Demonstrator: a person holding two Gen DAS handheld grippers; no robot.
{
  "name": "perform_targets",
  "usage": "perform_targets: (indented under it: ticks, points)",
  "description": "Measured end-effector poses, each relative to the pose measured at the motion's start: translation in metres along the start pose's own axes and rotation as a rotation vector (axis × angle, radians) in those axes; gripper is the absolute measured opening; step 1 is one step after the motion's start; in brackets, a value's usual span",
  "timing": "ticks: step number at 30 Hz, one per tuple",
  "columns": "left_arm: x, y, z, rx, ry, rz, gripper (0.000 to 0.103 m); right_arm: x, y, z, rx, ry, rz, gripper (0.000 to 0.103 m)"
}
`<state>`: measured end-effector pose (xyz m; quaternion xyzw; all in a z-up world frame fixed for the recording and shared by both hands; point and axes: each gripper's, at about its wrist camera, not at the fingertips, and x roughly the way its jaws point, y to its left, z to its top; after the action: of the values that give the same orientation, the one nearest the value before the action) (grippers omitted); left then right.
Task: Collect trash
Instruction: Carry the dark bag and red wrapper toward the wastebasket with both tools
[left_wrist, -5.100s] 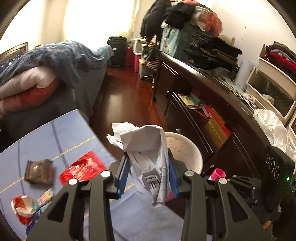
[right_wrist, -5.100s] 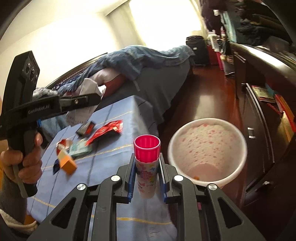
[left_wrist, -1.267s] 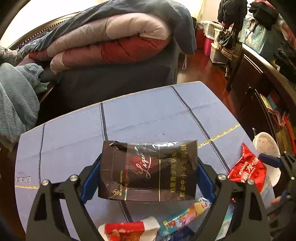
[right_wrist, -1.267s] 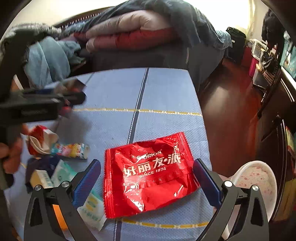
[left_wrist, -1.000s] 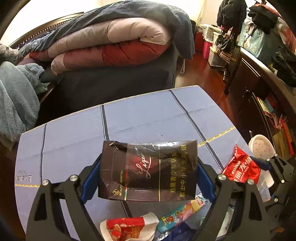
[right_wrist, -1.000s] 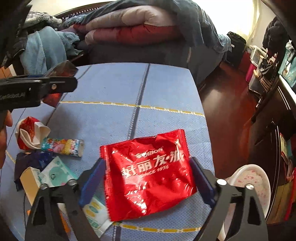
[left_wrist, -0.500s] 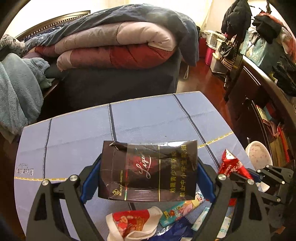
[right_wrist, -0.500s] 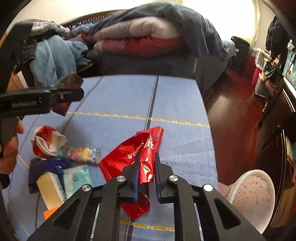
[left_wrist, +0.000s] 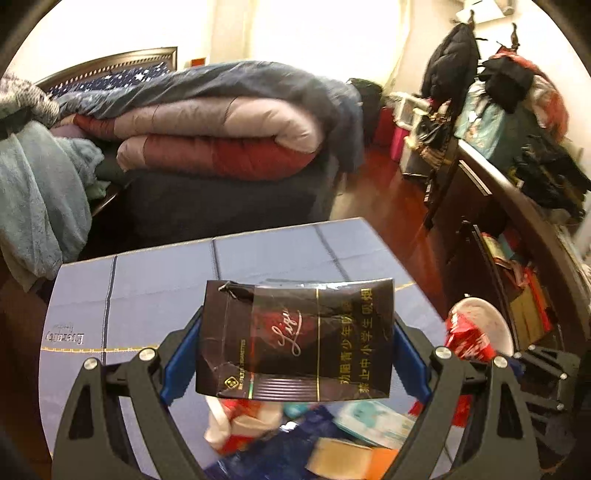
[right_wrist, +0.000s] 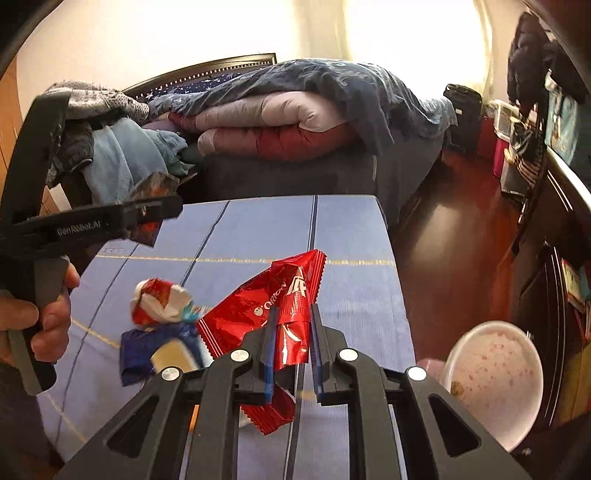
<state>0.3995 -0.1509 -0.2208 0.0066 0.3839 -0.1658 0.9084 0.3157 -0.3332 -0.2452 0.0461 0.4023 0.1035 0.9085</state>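
Note:
My left gripper (left_wrist: 295, 341) is shut across the width of a flat dark cigarette pack (left_wrist: 295, 339) and holds it above the blue table (left_wrist: 147, 284). That pack (right_wrist: 149, 206) also shows in the right wrist view, clamped in the left gripper (right_wrist: 155, 208) that a hand (right_wrist: 37, 317) carries. My right gripper (right_wrist: 291, 332) is shut on a crumpled red snack wrapper (right_wrist: 273, 306), lifted off the blue table (right_wrist: 362, 295). The same wrapper (left_wrist: 467, 338) appears at the right of the left wrist view. A white speckled bin (right_wrist: 495, 380) stands on the floor at the lower right.
Loose trash lies on the table: a red-and-white crumpled wrapper (right_wrist: 159, 299), a blue packet (right_wrist: 147, 350), a tissue pack (left_wrist: 373, 421) and an orange box (left_wrist: 347, 456). A bed with folded quilts (left_wrist: 221, 136) lies behind. A dark cabinet (left_wrist: 517, 258) runs along the right.
Both grippers rose with their loads. The right gripper, open around the flat red wrapper a second ago, closed on it, crumpled it and lifted it. The bin came closer in view.

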Motion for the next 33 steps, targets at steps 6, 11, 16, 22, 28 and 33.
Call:
perform_targets:
  ticks: [6,11,16,22,28,33]
  points:
    - [-0.034,-0.034,-0.006,0.043,-0.046,-0.059,0.088,-0.034,-0.007,-0.024,0.063,-0.01,0.011,0.017]
    - [-0.057,-0.06,-0.014,0.073,-0.071,-0.105,0.088,-0.059,-0.011,-0.042,0.086,-0.02,0.021,0.018]
    - [-0.074,-0.088,-0.02,0.112,-0.091,-0.152,0.088,-0.081,-0.022,-0.057,0.118,-0.038,0.006,0.019]
    - [-0.084,-0.131,-0.025,0.176,-0.102,-0.215,0.088,-0.103,-0.044,-0.073,0.173,-0.059,-0.037,0.019]
    - [-0.082,-0.173,-0.028,0.239,-0.097,-0.268,0.088,-0.121,-0.072,-0.084,0.23,-0.085,-0.086,0.02]
    - [-0.073,-0.206,-0.03,0.287,-0.085,-0.304,0.088,-0.131,-0.096,-0.094,0.279,-0.101,-0.122,0.02]
